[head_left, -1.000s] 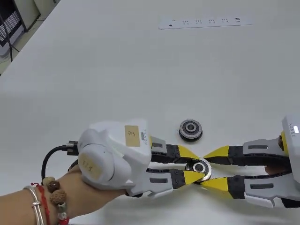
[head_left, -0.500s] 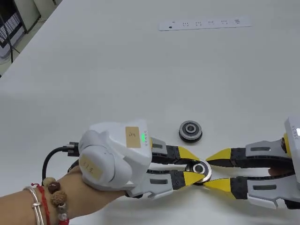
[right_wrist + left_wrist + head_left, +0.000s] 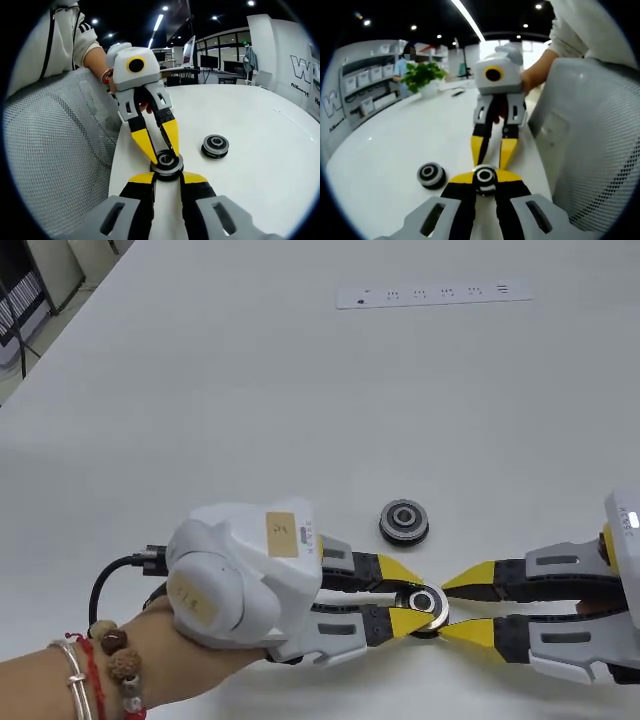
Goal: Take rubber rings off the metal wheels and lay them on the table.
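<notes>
Though the yellow label (image 3: 282, 533) on the left gripper (image 3: 485, 176) is too small to read, a large "W" (image 3: 301, 68) shows on a far wall. Left fingers clench a black-rimmed metal wheel (image 3: 427, 601) on the white counter (image 3: 250, 410). The right gripper (image 3: 169, 176) flanks the same wheel (whether it grips, I cannot tell). A second wheel (image 3: 404, 521) lies near, and a power strip (image 3: 433, 294) lies well apart.

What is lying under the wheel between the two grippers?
The white table; the wheel seems to rest on it. The spot beneath is covered by the wheel and yellow fingers.
</notes>
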